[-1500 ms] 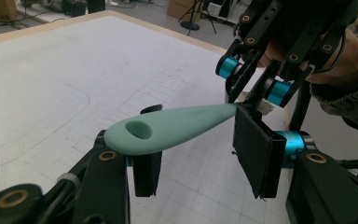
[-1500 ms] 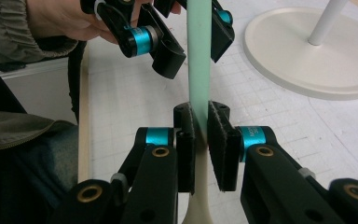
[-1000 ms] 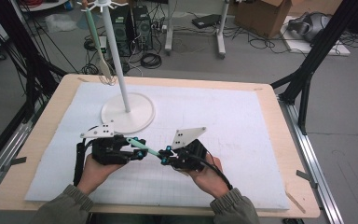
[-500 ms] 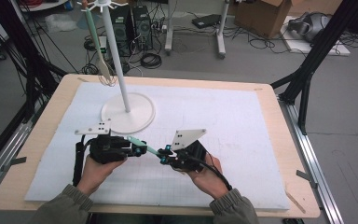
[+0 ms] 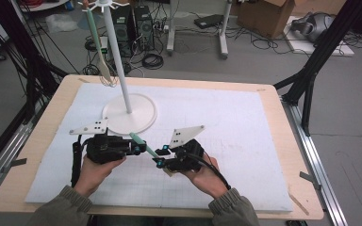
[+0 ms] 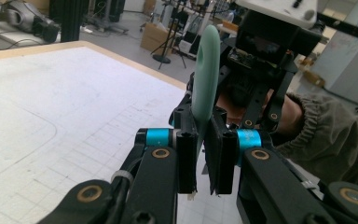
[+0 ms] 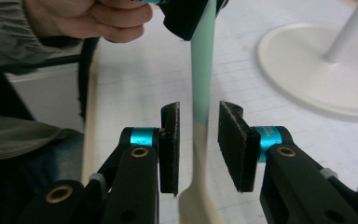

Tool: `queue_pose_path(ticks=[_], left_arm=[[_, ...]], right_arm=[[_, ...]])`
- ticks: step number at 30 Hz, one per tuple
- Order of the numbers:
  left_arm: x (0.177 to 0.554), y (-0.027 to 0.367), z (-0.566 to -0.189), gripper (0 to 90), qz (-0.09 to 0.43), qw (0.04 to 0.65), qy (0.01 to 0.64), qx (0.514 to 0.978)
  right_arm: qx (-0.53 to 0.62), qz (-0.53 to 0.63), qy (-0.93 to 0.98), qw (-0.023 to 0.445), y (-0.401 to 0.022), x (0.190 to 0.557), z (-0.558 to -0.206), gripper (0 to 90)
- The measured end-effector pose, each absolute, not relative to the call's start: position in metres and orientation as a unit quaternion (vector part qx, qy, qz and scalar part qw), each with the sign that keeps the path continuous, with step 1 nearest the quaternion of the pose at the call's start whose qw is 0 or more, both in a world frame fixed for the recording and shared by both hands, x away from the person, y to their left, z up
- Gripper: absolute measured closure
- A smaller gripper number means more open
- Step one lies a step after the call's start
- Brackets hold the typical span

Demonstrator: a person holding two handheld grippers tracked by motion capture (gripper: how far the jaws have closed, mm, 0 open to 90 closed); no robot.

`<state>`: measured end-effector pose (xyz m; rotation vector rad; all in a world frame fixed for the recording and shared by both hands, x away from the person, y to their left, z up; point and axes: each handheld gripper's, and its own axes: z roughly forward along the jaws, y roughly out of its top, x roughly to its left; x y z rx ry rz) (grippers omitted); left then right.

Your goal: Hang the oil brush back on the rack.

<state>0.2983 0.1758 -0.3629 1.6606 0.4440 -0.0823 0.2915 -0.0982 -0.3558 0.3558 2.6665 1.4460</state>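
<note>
A wooden desk (image 5: 47,141) carries a white gridded mat (image 5: 245,136) with a white stand (image 5: 122,94) on its round base; another utensil (image 5: 96,42) hangs from the stand's top. Beyond lies grey floor with cables (and a cardboard box (image 5: 259,12)). Above the mat, the left tongs (image 6: 204,161) pinch the green-handled spatula (image 7: 199,84), having just closed. The right tongs (image 7: 199,140), just spreading, flank it without pressing.
</note>
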Motion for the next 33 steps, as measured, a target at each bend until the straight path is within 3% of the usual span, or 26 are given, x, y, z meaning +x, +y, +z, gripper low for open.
queue_pose_path(ticks=[5,8,11,24,33], left_arm=[[0.298,0.177,-0.359,83.1,-0.034,0.653,0.192,0.732],[0.298,0.177,-0.358,83.1,-0.031,0.652,0.189,0.733],[0.299,0.176,-0.358,83.1,-0.031,0.651,0.189,0.735],[0.296,0.177,-0.356,73.9,0.0,0.651,0.214,0.728],[0.296,0.174,-0.358,77.0,-0.003,0.651,0.218,0.727]], right_arm=[[0.125,0.463,0.877,0.026,-0.097,0.295,-0.359,72.1],[0.125,0.462,0.878,0.026,-0.096,0.297,-0.36,80.9],[0.119,0.457,0.881,0.02,-0.092,0.297,-0.36,83.2],[0.163,0.484,0.86,0.005,-0.079,0.298,-0.363,84.8],[0.176,0.516,0.838,-0.012,-0.077,0.299,-0.361,84.8]])
